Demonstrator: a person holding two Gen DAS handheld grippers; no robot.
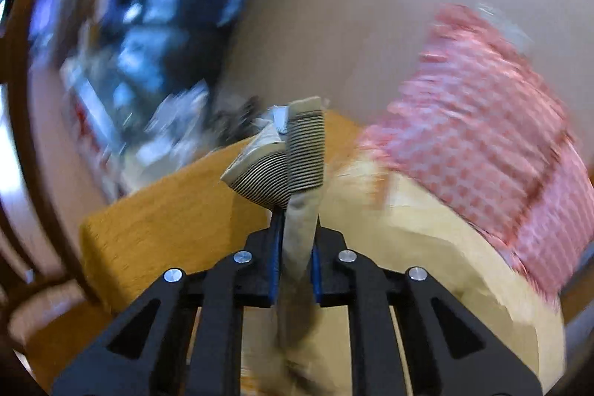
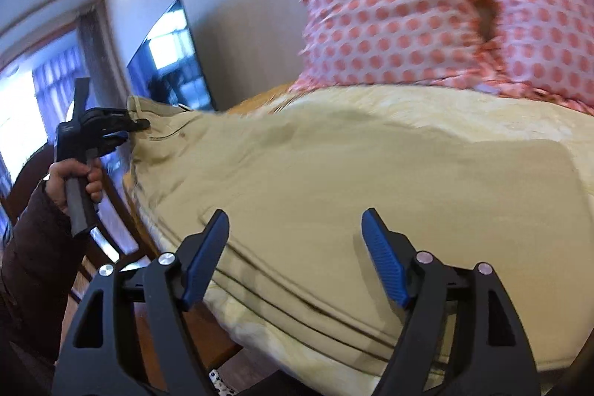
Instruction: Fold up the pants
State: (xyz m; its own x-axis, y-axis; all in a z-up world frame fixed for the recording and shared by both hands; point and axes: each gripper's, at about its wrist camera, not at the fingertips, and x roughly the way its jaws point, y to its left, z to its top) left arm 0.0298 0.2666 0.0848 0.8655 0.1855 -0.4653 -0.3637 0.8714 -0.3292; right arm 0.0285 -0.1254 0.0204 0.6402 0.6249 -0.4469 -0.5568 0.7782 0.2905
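A bed (image 2: 427,106) with a pale yellow blanket fills the room's near side, a wall-hung television (image 2: 174,62) behind it and a window at far left.

The right gripper (image 2: 297,255) hovers low over the khaki pants (image 2: 315,173), which lie spread flat across the blanket; its blue-padded fingers (image 2: 382,258) are spread wide apart with nothing between them, angled toward the pillows. At the television end of the pants, the left gripper (image 2: 139,125) is held up off the bed's edge by a bare hand (image 2: 80,180) wrapped round its black handle, a dark brown sleeve behind the wrist. Its fingers are clenched on the waistband corner of the pants, lifting that corner clear of the blanket.

In the left wrist view the left gripper (image 1: 295,247) pinches a fold of the pants (image 1: 299,236) between its blue fingers (image 1: 275,255), and a striped lining with a small tag (image 1: 280,121) stands up beyond the tips. The tag's writing is too blurred to read.

Two pink pillows (image 2: 408,6) with red polka dots lean against the wall at the bed's far end.
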